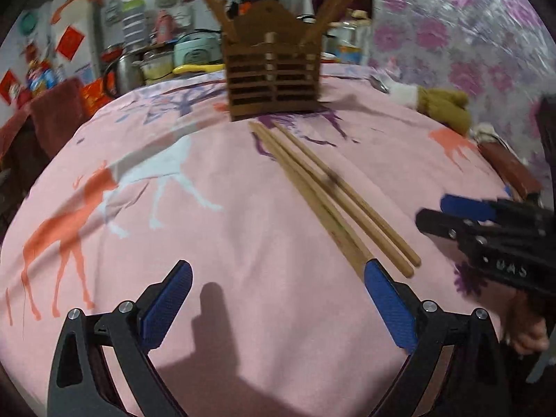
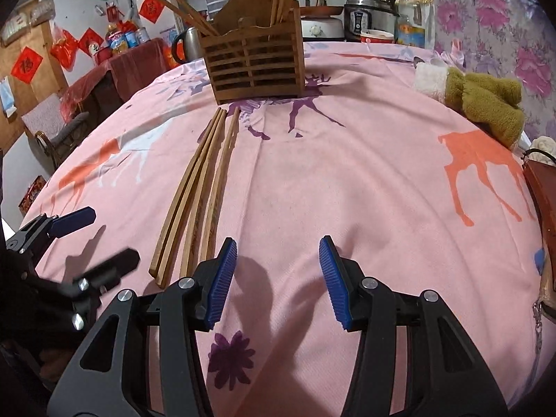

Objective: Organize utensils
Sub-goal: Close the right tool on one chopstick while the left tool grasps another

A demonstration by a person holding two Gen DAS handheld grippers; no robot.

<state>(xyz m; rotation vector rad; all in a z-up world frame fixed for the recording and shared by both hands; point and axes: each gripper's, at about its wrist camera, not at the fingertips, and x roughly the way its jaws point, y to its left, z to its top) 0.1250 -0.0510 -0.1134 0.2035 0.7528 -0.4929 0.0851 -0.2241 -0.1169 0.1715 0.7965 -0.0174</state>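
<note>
Several wooden chopsticks (image 1: 323, 187) (image 2: 205, 180) lie side by side on the pink deer-print tablecloth (image 1: 208, 208), pointing at a slatted wooden holder (image 1: 274, 69) (image 2: 253, 62) that has more chopsticks standing in it. My left gripper (image 1: 278, 267) (image 2: 113, 236) is open wide, low over the cloth, and its right fingertip covers the near ends of the leftmost chopsticks. My right gripper (image 2: 278, 243) (image 1: 438, 213) is open about half, with only bare cloth between its blue pads. It sits just right of the chopsticks' near ends.
An olive and white cloth bundle (image 2: 483, 100) (image 1: 444, 107) lies at the table's right. A reddish-brown object (image 2: 542, 201) sits at the right edge. Cookers (image 2: 368, 14), bottles and a kettle stand behind the holder. A chair (image 2: 55, 135) stands beyond the left edge.
</note>
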